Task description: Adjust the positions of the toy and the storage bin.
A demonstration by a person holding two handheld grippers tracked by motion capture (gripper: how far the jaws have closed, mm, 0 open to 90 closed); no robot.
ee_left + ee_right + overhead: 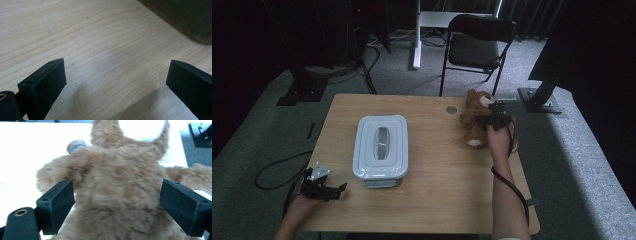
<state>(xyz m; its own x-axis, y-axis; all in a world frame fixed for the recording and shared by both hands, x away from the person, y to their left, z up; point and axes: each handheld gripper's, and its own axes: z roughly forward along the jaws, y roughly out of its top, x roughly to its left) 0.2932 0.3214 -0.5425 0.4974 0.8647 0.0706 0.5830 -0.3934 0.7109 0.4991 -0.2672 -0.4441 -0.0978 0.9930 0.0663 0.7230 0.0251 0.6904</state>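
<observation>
A brown teddy bear [473,122] lies on the wooden table [432,195] at its far right. My right gripper [492,119] is over the bear, open, with its jaws set wide on either side of the furry body [117,195]; I cannot tell whether the pads touch the fur. A pale grey lidded box [380,146] sits left of the table's centre. My left gripper [337,189] rests low at the front left of the table, open, with bare wood [105,65] between its jaws.
A round grommet [451,109] is set in the table near the bear. A black folding chair [477,45] stands behind the table. Black stand bases [539,97] sit on the grey carpet at both sides, and a cable [274,172] loops on the floor at left.
</observation>
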